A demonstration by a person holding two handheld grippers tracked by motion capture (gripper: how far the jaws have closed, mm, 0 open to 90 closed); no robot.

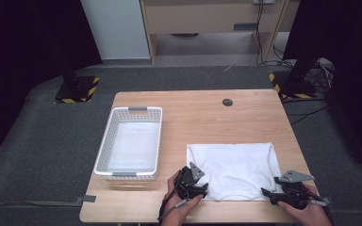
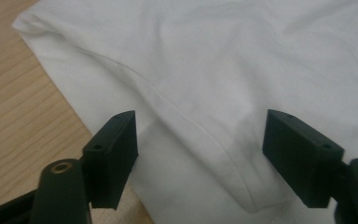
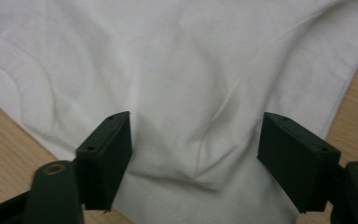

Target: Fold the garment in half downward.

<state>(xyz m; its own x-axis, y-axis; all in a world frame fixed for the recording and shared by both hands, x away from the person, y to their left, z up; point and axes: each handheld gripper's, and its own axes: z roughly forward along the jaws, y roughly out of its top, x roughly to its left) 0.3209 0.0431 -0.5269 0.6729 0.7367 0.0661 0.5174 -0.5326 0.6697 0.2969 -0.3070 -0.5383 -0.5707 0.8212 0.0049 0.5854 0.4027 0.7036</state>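
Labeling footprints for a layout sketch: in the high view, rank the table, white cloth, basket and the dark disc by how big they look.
Largest to smallest:
1. table
2. white cloth
3. basket, somewhat smaller than the cloth
4. dark disc, by far the smallest

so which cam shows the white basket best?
The high view: the whole white basket sits on the table's left half, its rim, grey handles and empty inside all visible, left of the white cloth. The two gripper views look at cloth and wood, not at the basket.
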